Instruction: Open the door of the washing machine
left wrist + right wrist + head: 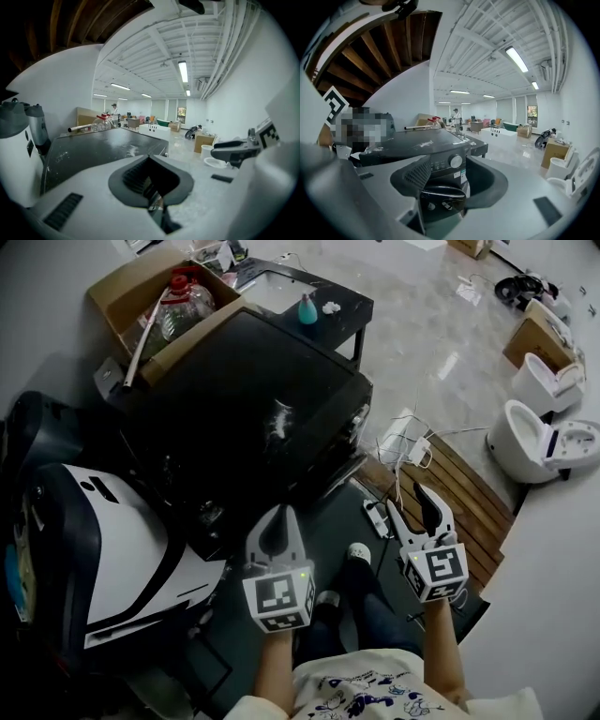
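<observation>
The left claw (279,514) was held clenched, empty; the right claw (417,507) was held released. The washing machine (234,399) was seen just ahead — its door (439,194) shut, framed between the right claw's jaws.

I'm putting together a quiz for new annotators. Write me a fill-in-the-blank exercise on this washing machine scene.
1. The washing machine has a casing that is ___ in colour.
2. Its round door on the front is ___.
3. The right gripper has its jaws ___, with nothing held between them.
4. The clear jug in the cardboard box has a ___ cap.

Missing words: black; closed; apart; red.
</observation>
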Demonstrator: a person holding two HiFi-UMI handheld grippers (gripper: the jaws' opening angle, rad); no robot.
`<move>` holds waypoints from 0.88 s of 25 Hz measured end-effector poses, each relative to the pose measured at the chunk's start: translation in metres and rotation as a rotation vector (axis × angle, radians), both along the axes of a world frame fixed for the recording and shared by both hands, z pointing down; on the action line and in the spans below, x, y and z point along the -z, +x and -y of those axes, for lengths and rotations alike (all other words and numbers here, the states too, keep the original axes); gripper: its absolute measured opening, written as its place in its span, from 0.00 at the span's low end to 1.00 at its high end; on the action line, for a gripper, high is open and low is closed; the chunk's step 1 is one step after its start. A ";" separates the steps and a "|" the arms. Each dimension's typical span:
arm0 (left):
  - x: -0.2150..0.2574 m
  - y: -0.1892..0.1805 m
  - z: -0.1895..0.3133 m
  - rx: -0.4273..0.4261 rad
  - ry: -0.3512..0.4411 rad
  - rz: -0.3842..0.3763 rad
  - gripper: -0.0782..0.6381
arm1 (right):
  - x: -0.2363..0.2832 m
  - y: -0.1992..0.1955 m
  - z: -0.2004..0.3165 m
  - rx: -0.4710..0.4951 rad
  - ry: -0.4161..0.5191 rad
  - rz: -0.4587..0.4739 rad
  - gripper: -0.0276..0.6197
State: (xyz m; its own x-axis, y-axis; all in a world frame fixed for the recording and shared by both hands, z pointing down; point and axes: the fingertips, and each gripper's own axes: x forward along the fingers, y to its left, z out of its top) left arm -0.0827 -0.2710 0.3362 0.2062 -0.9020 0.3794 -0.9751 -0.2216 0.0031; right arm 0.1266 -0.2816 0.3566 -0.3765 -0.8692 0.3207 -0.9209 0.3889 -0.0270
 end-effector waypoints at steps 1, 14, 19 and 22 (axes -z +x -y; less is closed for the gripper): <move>-0.004 0.003 0.007 0.004 -0.008 0.005 0.11 | -0.006 0.000 0.009 0.017 -0.010 -0.005 0.40; -0.075 0.045 0.063 -0.008 -0.138 0.040 0.11 | -0.101 0.002 0.080 0.265 -0.140 -0.151 0.40; -0.095 0.054 0.074 -0.001 -0.178 0.043 0.11 | -0.137 0.001 0.093 0.349 -0.192 -0.199 0.40; -0.106 0.059 0.080 -0.002 -0.192 0.040 0.11 | -0.158 -0.006 0.102 0.414 -0.212 -0.216 0.40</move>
State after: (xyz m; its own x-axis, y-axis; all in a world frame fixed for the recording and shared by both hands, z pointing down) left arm -0.0239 -0.3514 0.4419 0.1897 -0.8119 0.5521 -0.9748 -0.2230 0.0070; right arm 0.1209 -0.3841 0.5147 -0.5809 -0.5684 0.5826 -0.6841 0.7288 0.0290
